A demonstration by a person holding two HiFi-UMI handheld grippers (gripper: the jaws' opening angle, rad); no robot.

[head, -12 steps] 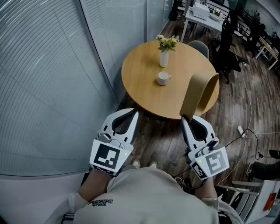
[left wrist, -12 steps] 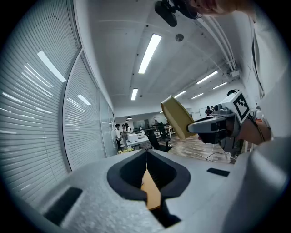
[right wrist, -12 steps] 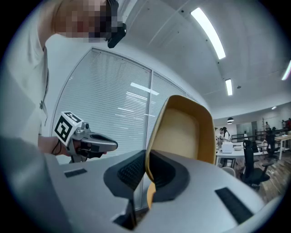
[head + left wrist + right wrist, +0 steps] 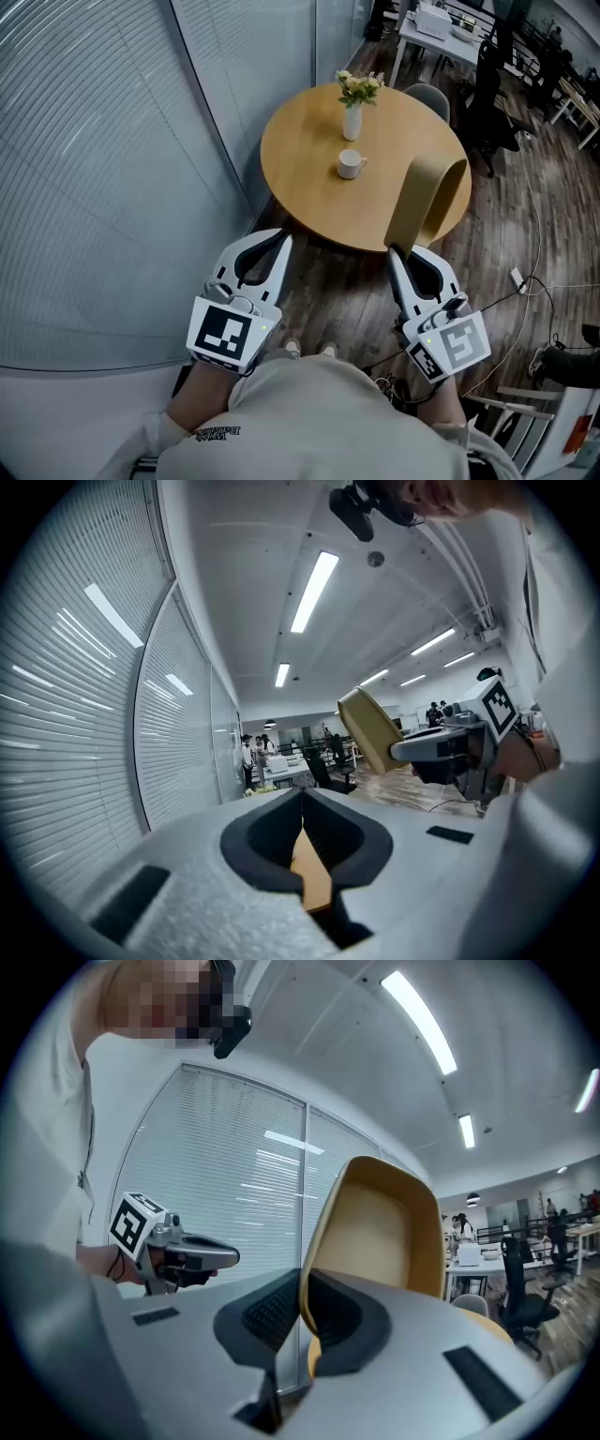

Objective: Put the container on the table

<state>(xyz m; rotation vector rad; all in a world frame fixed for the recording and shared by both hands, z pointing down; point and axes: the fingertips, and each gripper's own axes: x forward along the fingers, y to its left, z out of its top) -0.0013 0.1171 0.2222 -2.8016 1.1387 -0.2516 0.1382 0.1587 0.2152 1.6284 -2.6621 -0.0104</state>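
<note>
A tall tan container (image 4: 427, 200) with a rounded open top hangs above the near right edge of the round wooden table (image 4: 300, 178). My right gripper (image 4: 392, 250) is shut on its lower rim, and in the right gripper view the container (image 4: 380, 1227) rises straight up from between the jaws of that gripper (image 4: 302, 1290). My left gripper (image 4: 286, 237) is shut with nothing in it, level with the right one and just short of the table's near edge. From the left gripper view the container (image 4: 369, 727) shows tilted at the right.
A white cup (image 4: 350, 166) and a white vase of flowers (image 4: 352, 120) stand on the table's far half. A glass wall with blinds (image 4: 112, 169) curves along the left. A grey chair (image 4: 427, 97), desks and office chairs lie beyond the table. Cables (image 4: 530, 281) trail on the wood floor.
Both grippers have shifted very slightly toward me; the container stays in the right gripper's hold.
</note>
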